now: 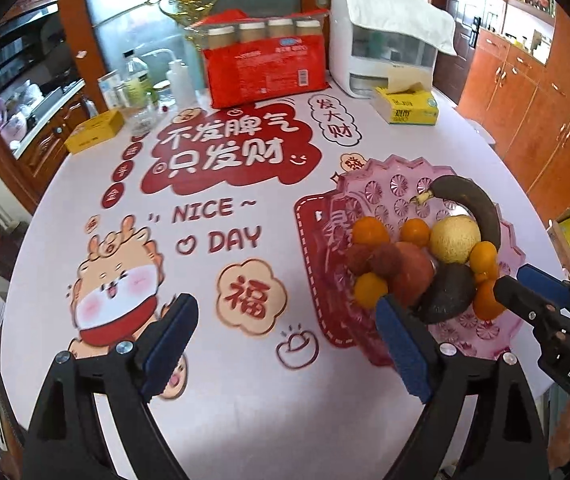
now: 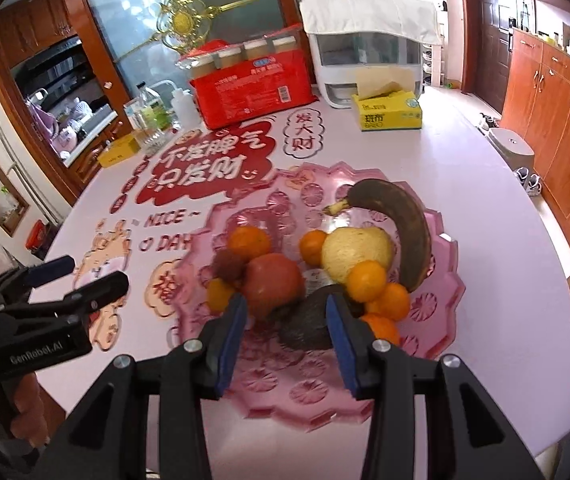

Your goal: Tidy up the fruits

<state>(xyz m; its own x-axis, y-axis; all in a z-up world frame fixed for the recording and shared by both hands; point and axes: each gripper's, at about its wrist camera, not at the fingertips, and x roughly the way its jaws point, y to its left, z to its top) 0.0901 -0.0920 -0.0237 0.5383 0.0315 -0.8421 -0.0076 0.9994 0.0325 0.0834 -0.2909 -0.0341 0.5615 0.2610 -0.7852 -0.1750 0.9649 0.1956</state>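
A pink glass fruit plate holds a dark banana, a yellow melon, a red apple, a dark avocado, red lychees and several small oranges. My right gripper is open with its fingers on either side of the avocado, just short of it; it also shows in the left wrist view. My left gripper is open and empty over the tablecloth, left of the plate.
At the back of the round table stand a red package with jars, a white appliance, a yellow tissue box, bottles and a yellow box. Wooden cabinets stand to the right.
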